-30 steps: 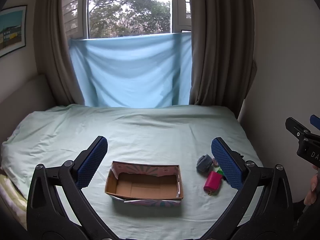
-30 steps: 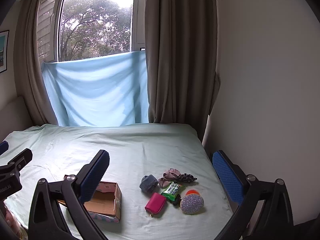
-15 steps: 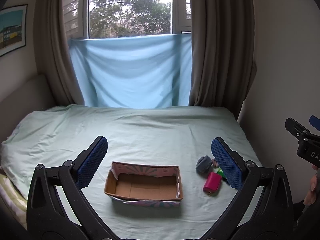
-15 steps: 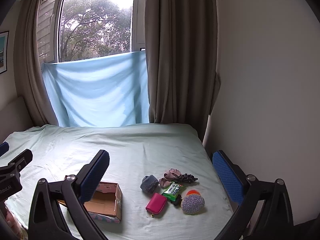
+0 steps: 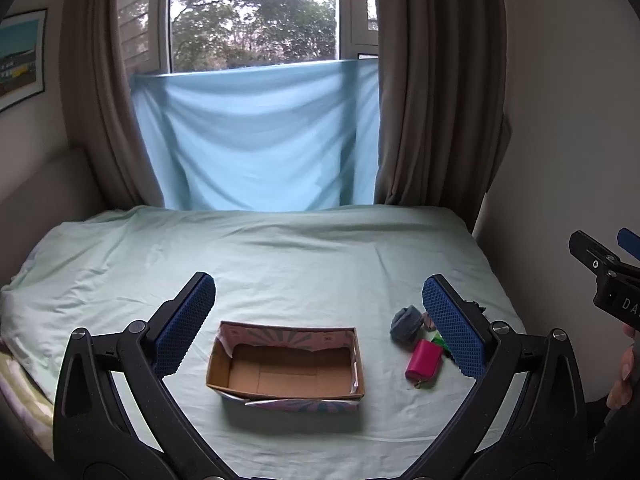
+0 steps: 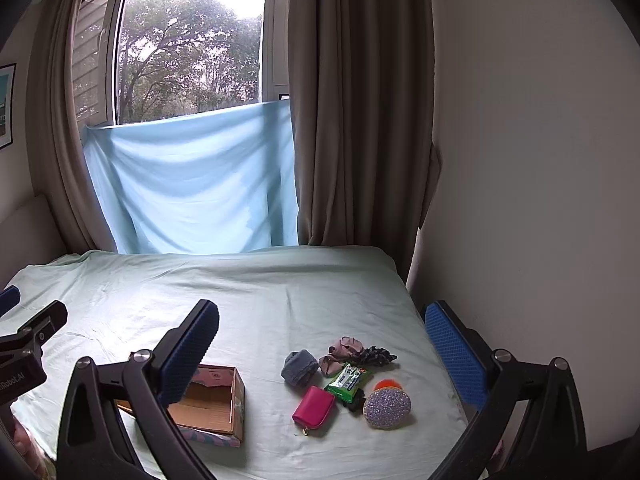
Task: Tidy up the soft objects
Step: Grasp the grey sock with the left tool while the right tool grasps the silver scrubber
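Both tools stand wide apart in their jaws and hold nothing, each hovering above the near end of the bed (image 5: 304,264), which is covered in a pale green sheet.

Between the blue fingers of the left tool (image 5: 320,320) and just ahead of it sits the open cardboard box (image 5: 286,364), upright, its inside bare brown card. Past that tool's right finger lies the cluster of soft things, partly hidden by the finger: a grey rolled sock (image 5: 406,323) and, nearer, a pink pouch (image 5: 424,359).

The right tool (image 6: 322,354) looks straight at that cluster, which lies between its fingers, a little toward the right one. Farthest ahead are a dusty-pink scrunchie (image 6: 342,350) and a dark scrunchie (image 6: 374,356), touching each other. The grey rolled sock (image 6: 299,367) lies to their left. Nearer come a green wipes packet (image 6: 347,378), the pink pouch (image 6: 314,407) and a glittery round pad (image 6: 387,408) with something orange (image 6: 386,384) just behind it. The cardboard box (image 6: 218,404) is partly behind the left finger of this tool, well apart from the pouch.

A light blue cloth (image 6: 192,180) hangs across the window beyond the bed
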A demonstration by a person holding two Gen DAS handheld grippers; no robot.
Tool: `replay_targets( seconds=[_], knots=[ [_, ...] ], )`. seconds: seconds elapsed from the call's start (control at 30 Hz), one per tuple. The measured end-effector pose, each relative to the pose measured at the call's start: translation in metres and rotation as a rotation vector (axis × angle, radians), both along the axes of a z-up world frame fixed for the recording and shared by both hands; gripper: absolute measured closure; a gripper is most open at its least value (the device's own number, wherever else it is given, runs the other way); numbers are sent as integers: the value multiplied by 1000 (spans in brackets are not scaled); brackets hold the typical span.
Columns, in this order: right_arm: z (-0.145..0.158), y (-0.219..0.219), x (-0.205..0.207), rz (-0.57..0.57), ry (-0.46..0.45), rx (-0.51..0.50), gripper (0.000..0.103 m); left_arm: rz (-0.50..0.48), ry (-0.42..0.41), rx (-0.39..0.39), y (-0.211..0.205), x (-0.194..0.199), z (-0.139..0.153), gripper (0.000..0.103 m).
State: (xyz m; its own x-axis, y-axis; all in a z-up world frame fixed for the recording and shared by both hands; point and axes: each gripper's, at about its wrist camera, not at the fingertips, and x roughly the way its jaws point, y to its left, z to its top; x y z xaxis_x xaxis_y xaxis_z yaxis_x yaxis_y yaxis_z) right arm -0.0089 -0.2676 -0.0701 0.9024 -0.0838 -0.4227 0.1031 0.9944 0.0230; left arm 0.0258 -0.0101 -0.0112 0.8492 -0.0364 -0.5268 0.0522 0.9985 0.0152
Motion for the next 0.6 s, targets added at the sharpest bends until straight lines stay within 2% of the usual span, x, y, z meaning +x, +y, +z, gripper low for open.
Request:
replay_targets(
  seconds=[0.13,0.3,0.47,0.6],
  knots=[
    [-3,-5,9,-15,26,18,0,-24,38,3,-8,15,-6,0],
    [-15,-18,25,-42,57,36,0,-68,98,15,-28,48,-27,0],
    [-46,-41,42,-88,117,63,0,-139,202,4,-57,91,-65,0],
    [-82,-61,57,-123,180,78,0,-194,279,42,-88,127,-107,0]
  ],
)
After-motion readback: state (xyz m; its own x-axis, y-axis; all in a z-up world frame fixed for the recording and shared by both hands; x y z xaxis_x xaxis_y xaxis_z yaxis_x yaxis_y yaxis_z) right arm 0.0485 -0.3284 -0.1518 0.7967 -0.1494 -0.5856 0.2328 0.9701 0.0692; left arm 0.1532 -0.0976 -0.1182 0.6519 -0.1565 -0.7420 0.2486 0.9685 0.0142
